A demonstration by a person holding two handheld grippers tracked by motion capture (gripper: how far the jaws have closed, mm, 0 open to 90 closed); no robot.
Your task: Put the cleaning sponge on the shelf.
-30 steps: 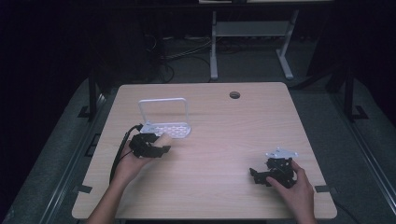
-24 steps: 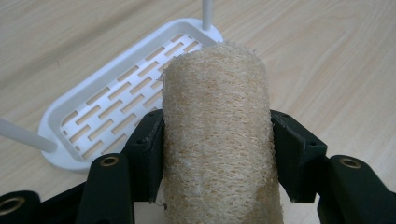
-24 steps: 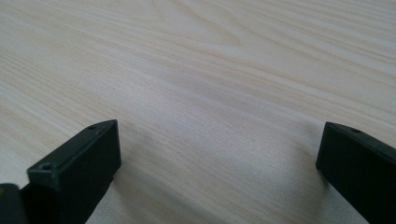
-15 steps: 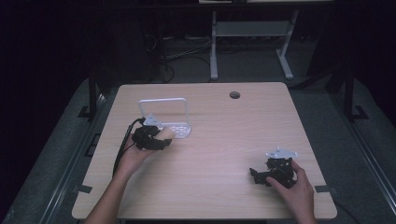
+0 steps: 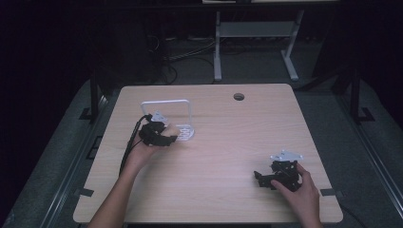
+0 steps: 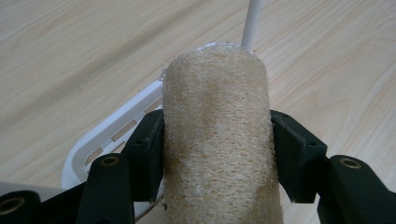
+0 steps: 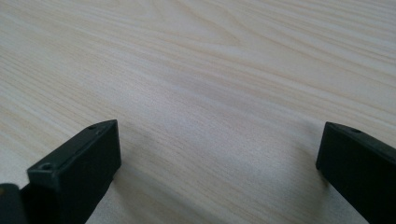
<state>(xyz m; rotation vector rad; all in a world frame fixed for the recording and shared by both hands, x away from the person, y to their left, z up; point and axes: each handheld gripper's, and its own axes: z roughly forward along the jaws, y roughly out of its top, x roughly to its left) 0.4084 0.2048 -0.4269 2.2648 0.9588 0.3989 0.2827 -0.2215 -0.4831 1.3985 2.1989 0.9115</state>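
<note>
Beige, fibrous loofah cylinder (image 6: 217, 135) sat clamped between the two black jaws of the left gripper (image 6: 217, 149), one jaw pressing each side. Its far end reached over the slotted base of a white wire rack (image 6: 116, 133), and a thin white upright of that rack rose just behind it. Seen from the high view, the left gripper (image 5: 159, 134) was held in the person's left hand (image 5: 142, 151) at the left-centre of the table (image 5: 223, 190), just beside the rack (image 5: 167, 114), whose rectangular hoop stood upright over its small base. The loofah (image 5: 174, 131) showed there as a pale patch at the gripper's tip, at the edge of the rack base; whether it touched the base could not be told.

Bare pale wood lay across the middle of the table. Toward the far edge was a small round hole (image 5: 238, 97).

Right gripper (image 5: 278, 175) rested low at the near right of the table, under the person's right hand (image 5: 299, 190), well apart from the rack. Its own view showed the jaws spread wide with nothing between them, bare wood grain (image 7: 210, 84) beyond.
</note>
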